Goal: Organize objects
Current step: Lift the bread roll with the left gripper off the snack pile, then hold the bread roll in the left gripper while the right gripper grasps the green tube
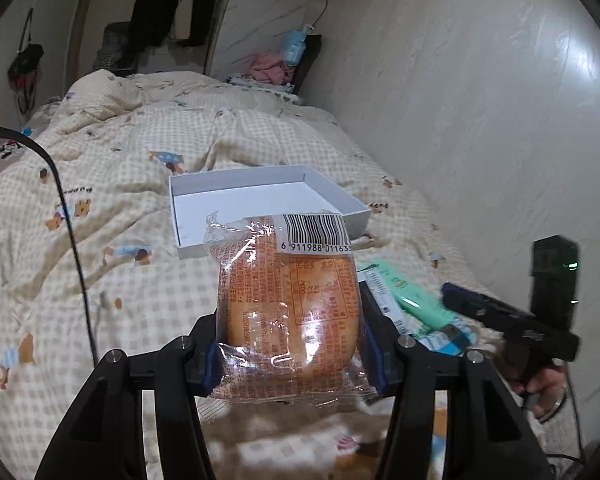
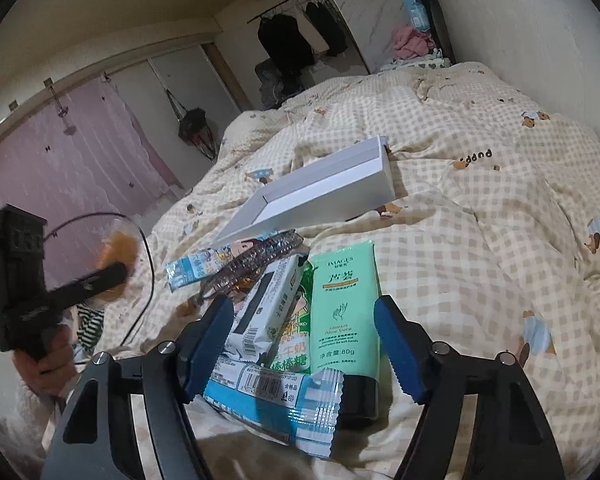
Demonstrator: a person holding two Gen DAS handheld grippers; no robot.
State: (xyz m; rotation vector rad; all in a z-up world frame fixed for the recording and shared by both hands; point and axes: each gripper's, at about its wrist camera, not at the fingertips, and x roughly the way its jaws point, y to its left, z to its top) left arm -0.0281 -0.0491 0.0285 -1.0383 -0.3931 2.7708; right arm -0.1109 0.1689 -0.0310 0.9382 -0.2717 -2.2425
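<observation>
Left-wrist view: the left gripper (image 1: 290,344) is clenched on a bun (image 1: 290,304) in clear wrap. Both blue pads press the wrap's sides, and the bun stands upright between the fingers, clear of the quilt (image 1: 120,184). A barcode label sits at the top of the wrap. Straight ahead of the bun, a white box (image 1: 260,200) lies open on the quilt, its inside bare where visible. To the right of this gripper lie a green tube (image 1: 412,300) and some packets, and beyond them the right gripper (image 1: 512,320) is held by a hand (image 1: 548,384). A black cable (image 1: 72,240) runs across the quilt on the left.

Right-wrist view: the right gripper (image 2: 304,344) is released; its pads stand apart and press on nothing. Between and just ahead of its fingers lies a pile on the quilt (image 2: 480,220): the green tube (image 2: 346,312) nearest the right finger, a green candy pack (image 2: 296,344) beside it, a white bar (image 2: 264,312) toward the left finger, and a blue-white wrapper (image 2: 276,404) closest to the camera. A second blue packet (image 2: 196,268) and a clear packet (image 2: 252,264) lie farther ahead on the left. The box (image 2: 320,192) rests beyond the pile, tilted. Far left, the left gripper (image 2: 100,276) carries the blurred bun (image 2: 118,252), gripped by a hand (image 2: 44,364).
</observation>
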